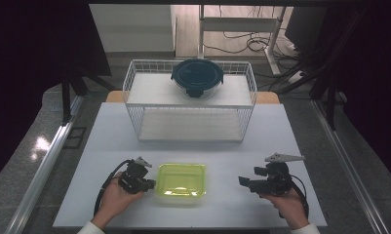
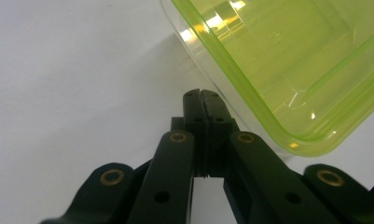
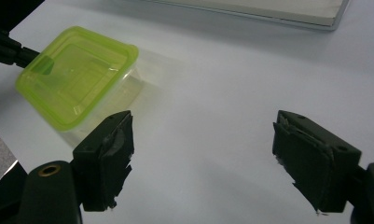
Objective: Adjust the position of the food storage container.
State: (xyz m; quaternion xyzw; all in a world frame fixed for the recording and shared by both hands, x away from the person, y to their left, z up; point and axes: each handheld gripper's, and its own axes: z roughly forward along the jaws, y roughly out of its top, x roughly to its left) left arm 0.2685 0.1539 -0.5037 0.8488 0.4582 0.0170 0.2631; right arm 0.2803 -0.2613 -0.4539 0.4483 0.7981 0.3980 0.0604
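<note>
Green-lidded container (image 1: 181, 180) unlabelled, left gripper (image 1: 150, 184) closed beside it

A lab: black curtains (image 1: 32, 58) (floor cables (image 1: 242, 44) behind).

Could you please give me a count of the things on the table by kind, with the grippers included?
Food containers: 2, a green-lidded box on the table and a dark-lidded round bowl on the rack
Wire racks: 1
Grippers: 2, left gripper and right gripper
Total: 5
</note>
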